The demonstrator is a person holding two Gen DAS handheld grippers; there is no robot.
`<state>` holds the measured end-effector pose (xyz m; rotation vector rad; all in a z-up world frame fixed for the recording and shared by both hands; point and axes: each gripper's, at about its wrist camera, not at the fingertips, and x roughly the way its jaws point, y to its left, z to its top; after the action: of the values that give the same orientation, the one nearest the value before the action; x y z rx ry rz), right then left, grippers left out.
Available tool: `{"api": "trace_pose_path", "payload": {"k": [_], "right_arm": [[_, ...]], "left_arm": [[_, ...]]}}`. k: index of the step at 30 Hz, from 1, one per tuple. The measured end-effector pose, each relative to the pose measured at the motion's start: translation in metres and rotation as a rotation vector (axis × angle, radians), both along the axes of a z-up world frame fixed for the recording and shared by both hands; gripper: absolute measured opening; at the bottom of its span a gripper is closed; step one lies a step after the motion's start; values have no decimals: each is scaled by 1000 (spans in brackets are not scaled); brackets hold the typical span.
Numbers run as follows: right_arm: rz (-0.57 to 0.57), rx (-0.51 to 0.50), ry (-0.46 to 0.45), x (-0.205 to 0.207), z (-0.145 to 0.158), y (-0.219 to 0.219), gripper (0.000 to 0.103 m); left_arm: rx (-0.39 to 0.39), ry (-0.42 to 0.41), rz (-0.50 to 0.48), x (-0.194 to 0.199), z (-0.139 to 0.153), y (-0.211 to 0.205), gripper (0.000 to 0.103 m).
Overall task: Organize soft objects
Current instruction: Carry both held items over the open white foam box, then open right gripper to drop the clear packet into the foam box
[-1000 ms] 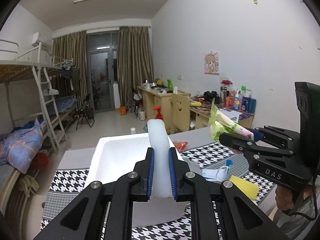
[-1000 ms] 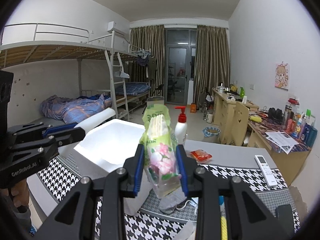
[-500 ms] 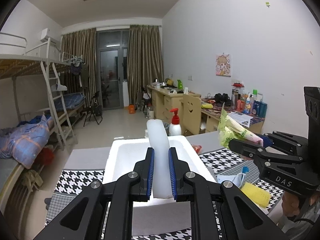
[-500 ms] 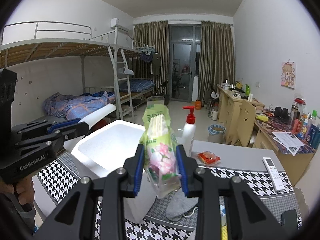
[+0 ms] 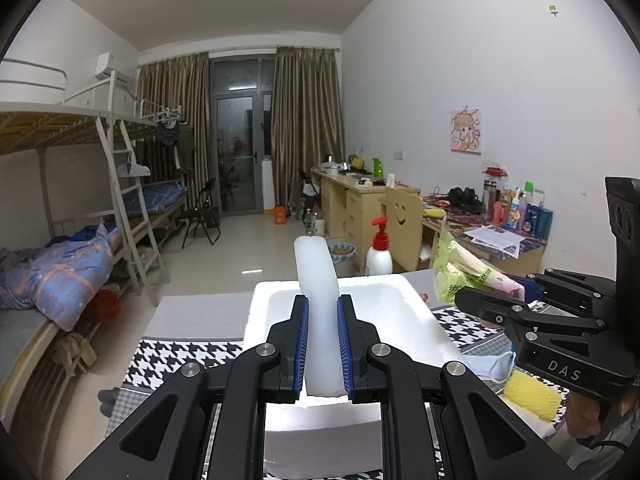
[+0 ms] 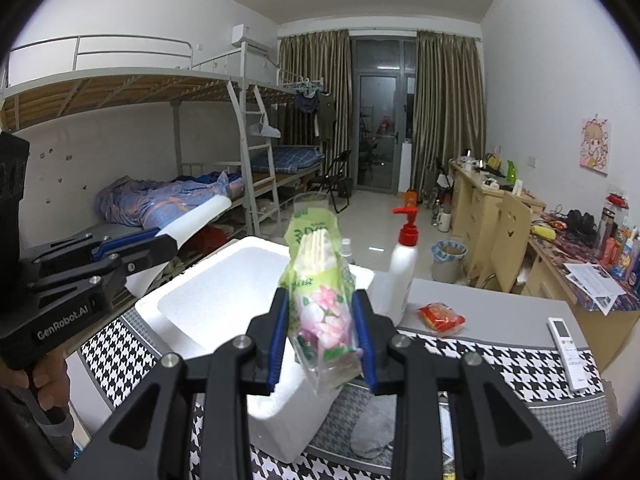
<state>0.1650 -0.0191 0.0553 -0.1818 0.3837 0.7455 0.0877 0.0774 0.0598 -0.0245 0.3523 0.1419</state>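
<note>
Blue-padded, the left tool (image 5: 322, 350) pinches a white foam strip (image 5: 318, 300) upright above the near rim of the white foam box (image 5: 416, 308). Right of it, the right tool (image 6: 322, 346) clamps a green flowered tissue pack (image 6: 320, 300) over the box's right edge. Beyond, on the houndstooth surface (image 6: 500, 354), stand 1 pump bottle (image 6: 402, 276) and a red packet (image 6: 440, 316).
</note>
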Motion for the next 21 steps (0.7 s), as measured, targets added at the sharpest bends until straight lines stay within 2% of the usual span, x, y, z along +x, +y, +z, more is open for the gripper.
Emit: {"api": "trace_pose_path", "payload": {"k": [21], "right_arm": [[67, -37, 72, 19, -7, 42, 36]], "left_arm": [[-17, 3, 14, 2, -3, 16, 16]]}}
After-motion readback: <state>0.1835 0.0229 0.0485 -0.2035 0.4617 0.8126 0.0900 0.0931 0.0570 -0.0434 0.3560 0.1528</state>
